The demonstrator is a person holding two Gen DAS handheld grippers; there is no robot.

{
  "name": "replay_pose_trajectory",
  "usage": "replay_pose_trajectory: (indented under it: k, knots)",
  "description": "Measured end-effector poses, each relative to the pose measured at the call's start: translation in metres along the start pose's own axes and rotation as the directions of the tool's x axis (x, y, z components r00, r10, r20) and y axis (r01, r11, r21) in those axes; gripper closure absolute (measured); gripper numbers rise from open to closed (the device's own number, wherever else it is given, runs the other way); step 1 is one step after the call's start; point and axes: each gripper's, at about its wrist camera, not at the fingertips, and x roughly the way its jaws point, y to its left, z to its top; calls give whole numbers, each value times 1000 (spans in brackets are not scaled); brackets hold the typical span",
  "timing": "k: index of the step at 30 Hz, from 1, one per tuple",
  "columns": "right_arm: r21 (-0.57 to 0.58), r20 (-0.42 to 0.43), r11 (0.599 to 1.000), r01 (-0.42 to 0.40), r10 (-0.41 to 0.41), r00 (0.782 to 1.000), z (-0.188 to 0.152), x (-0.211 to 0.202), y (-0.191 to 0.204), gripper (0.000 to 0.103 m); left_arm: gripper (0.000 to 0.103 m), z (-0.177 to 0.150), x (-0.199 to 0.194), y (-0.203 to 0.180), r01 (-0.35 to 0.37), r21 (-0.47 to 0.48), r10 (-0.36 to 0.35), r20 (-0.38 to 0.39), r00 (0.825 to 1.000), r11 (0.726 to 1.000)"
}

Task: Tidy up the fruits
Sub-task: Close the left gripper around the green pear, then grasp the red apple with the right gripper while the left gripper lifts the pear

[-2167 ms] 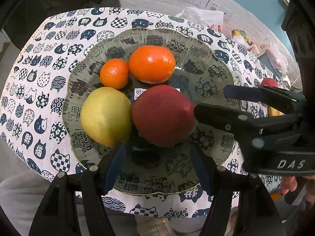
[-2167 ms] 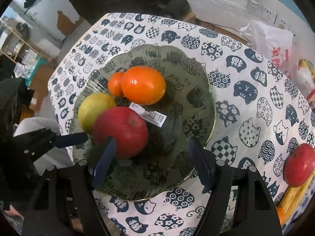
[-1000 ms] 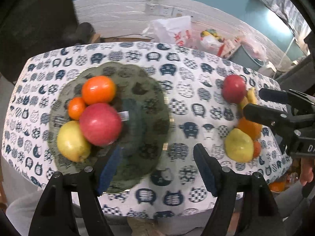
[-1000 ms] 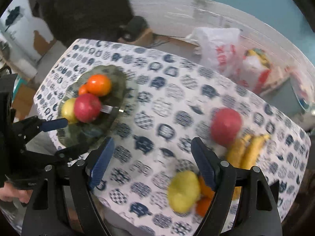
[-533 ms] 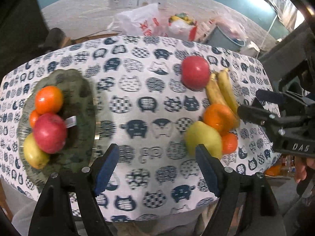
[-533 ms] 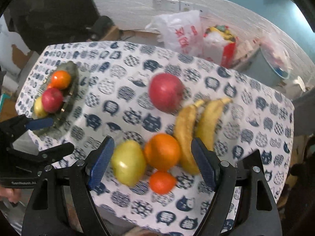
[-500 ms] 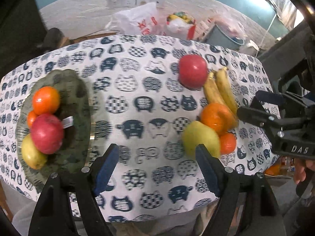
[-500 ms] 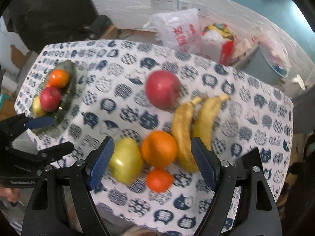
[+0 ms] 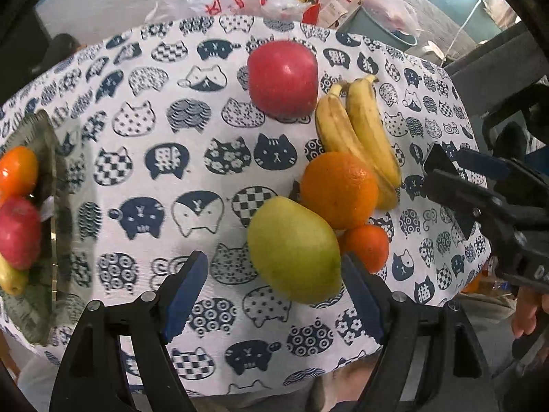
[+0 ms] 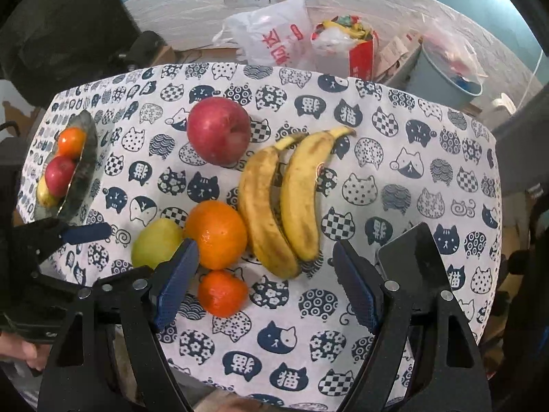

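Partly done: the plate [image 10: 90, 158] at the left edge already holds several fruits; an apple [image 10: 218, 135], bananas [image 10: 279, 202], orange [image 10: 216, 234], pear [image 9: 294, 250] and tangerine [image 10: 222, 293] wait mid-frame on the tablecloth [image 10: 394, 178]; left gripper [image 9: 272, 297] and right gripper [image 10: 264, 283] both gape, holding nothing.

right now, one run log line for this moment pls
left gripper: open, empty, over pear | right gripper: open, empty, over small orange | plate: fruit on it
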Motion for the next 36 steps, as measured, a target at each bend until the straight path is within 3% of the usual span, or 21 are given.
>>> replay_pose_trajectory:
  k: [17, 20, 21, 28, 36]
  knots:
    - [-4, -48, 1000, 4, -4, 999, -4, 23, -9, 23, 19, 5, 41, -7, 12, 5, -11, -57, 998, 1000]
    - [-2, -52, 1000, 4, -4, 999, -3, 24, -10, 23, 32, 4, 43, -8, 51, 18, -50, -55, 997, 999]
    - [-2, -54, 1000, 5, -5, 999, -3, 25, -10, 23, 32, 4, 44, -9, 52, 19, -51, -55, 997, 998]
    - [-3, -55, 1000, 2, -2, 998, 2, 31, -7, 23, 33, 3, 41, -17, 10, 79, -7, -32, 999, 997]
    - [-13, -27, 1000, -22, 22, 999, 20, 37, 3, 23, 35, 11, 20, 1, -22, 88, 20, 26, 999, 996]
